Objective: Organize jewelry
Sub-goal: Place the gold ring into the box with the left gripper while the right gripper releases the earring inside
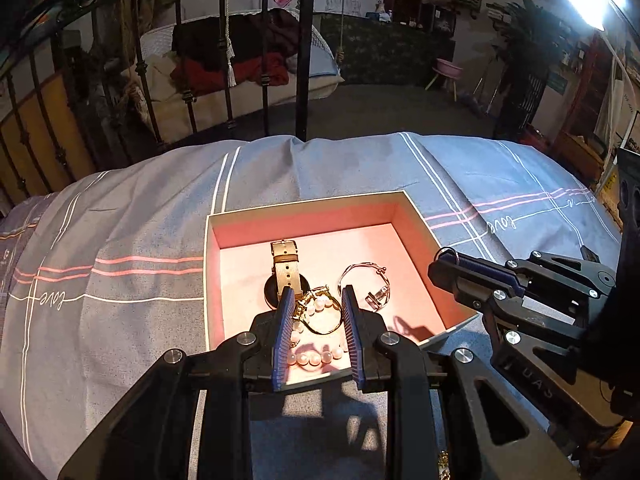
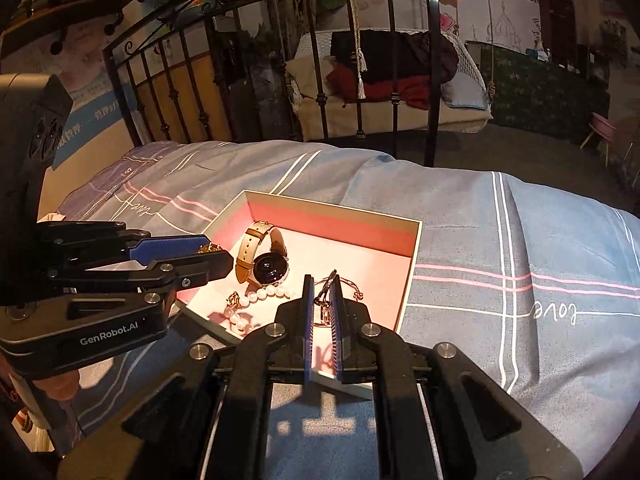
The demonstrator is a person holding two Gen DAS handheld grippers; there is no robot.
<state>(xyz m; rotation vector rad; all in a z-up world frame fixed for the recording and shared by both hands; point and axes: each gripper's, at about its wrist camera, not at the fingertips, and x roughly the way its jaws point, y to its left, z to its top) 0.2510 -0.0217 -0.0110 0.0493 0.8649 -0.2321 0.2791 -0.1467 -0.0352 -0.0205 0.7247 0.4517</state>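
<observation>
On a bed (image 1: 140, 208) with a grey-blue striped cover (image 2: 500, 248), an open box (image 1: 304, 210) with pink lining, holding the jewelry. Inside, toward the back, a watch (image 1: 286, 270) with a tan strap and dark face; beside it a silver bangle (image 1: 366, 276); nearer the front a pearl strand (image 1: 316, 356) tangled with a gold chain (image 1: 320, 326). Above the front of the box, the left gripper (image 1: 316, 300) — fingers (image 1: 282, 344) parted, with pearls and chain seen between them; in the right wrist view something gold shows at its tip, though cannot tell whether gripped. At the box's right edge, the right gripper (image 2: 321, 284) — fingers (image 2: 307, 328) drawn nearly together on a thin dark ring (image 1: 446, 254) at the tips, above the bangle.
</observation>
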